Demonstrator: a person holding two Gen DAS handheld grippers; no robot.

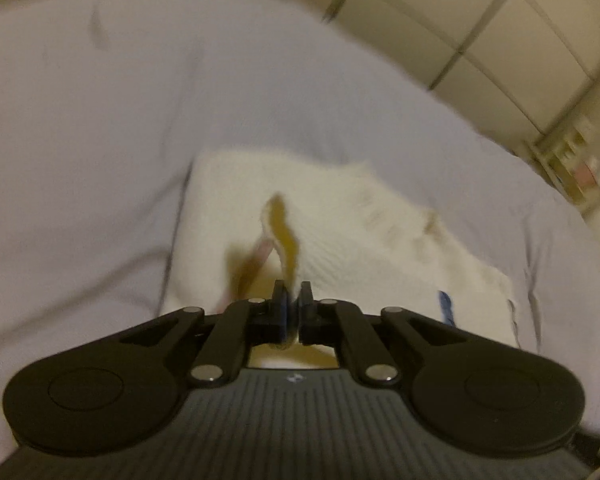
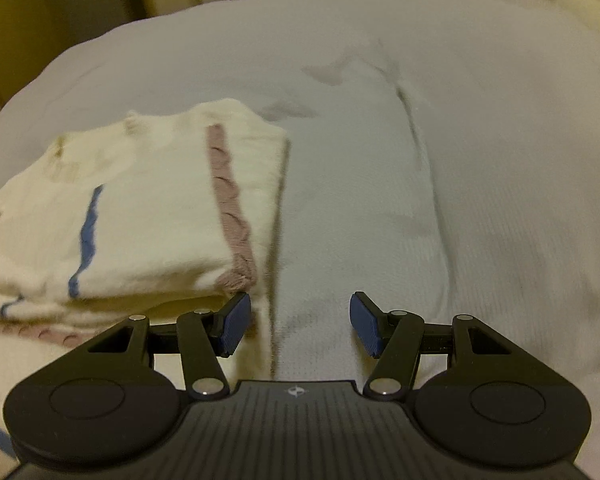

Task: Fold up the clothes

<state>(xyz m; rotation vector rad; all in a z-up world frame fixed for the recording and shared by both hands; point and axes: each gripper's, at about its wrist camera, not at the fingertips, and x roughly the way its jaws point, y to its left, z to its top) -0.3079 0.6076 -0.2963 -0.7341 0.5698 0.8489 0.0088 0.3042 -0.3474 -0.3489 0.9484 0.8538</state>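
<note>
While the left gripper (image 1: 294,304) is clenched on an edge of the cream sweater (image 1: 340,220), the right gripper (image 2: 298,322) stands released over the sheet (image 2: 460,160); the folded sweater lies left of it, its long axis toward the upper right.

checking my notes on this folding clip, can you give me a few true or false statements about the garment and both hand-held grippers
1. The left hand-held gripper is shut on a fold of the cream garment. True.
2. The right hand-held gripper grips the garment. False: it is open, nothing between its pads.
3. The garment lies on a pale bed sheet. True.
4. The garment is plain. False: it has a blue stripe and a mauve stripe.
</note>
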